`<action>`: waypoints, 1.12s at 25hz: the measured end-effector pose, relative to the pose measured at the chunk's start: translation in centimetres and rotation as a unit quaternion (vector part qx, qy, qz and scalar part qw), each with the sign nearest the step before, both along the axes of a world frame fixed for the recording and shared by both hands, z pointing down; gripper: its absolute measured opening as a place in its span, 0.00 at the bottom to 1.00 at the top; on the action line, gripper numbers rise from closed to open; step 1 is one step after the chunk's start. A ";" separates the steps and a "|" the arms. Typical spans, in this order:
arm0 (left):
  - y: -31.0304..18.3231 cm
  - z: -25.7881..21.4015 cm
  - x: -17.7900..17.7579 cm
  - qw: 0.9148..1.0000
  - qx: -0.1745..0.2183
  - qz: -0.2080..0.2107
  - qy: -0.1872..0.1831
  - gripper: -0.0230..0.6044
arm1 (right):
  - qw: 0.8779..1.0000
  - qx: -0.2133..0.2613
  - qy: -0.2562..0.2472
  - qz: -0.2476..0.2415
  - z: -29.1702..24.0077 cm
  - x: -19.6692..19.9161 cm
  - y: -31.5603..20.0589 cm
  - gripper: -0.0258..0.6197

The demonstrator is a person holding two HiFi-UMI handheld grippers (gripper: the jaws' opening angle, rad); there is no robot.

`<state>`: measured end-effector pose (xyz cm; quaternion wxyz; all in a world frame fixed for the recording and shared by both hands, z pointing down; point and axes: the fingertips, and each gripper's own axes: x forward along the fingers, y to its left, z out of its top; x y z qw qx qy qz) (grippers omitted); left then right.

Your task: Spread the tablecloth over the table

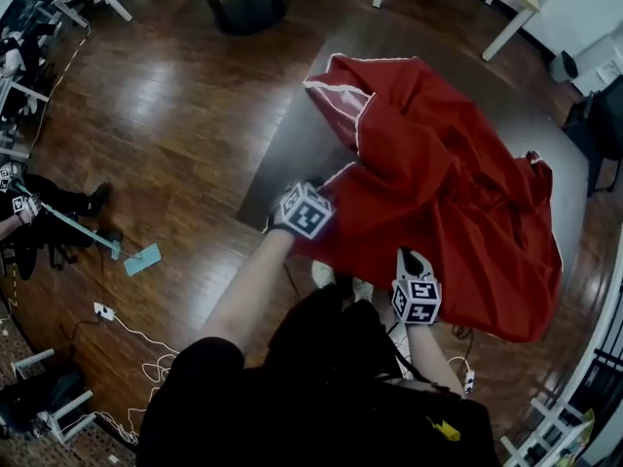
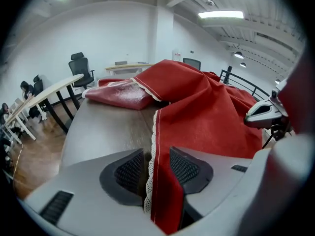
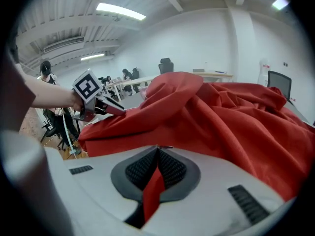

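Tablecloth [image 1: 438, 202], red with a white lace hem [image 2: 153, 132], lies bunched on the grey tabletop [image 1: 292, 134] ahead of both claws, one flap [image 2: 118, 95] folded back beyond the left claw. The left claw [image 2: 157, 154] stands with jaws apart, the lace hem hanging loose between its pads. The right claw [image 3: 157, 151] is clamped tight on a fold of red fabric. With only one firm hold, a pull would likely slip the hem free at left and drag the heap off the tabletop's near edge. The heap's long axis runs from beyond the left claw to past the right claw. Its hem points straight away from the left claw.
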<state>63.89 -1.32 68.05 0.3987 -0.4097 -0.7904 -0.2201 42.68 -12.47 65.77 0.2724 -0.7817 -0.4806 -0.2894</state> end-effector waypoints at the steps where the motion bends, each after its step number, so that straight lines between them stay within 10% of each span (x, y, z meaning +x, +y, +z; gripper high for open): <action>1: 0.0 0.1 0.1 1.000 0.001 -0.002 -0.003 0.31 | 1.000 0.004 -0.003 0.002 0.3 -0.1 0.0 0.05; 6: 0.8 -0.4 1.2 1.000 -0.012 -0.020 0.008 0.05 | 0.999 0.029 -0.021 -0.005 2.1 0.0 0.1 0.05; 18: -2.6 -1.8 14.7 0.989 -0.022 -0.145 0.036 0.05 | 0.996 0.044 -0.057 -0.051 2.9 1.8 0.5 0.05; 28: -3.3 -4.4 19.4 0.988 -0.016 -0.145 0.059 0.05 | 0.990 0.054 -0.030 -0.130 2.8 6.9 -2.8 0.05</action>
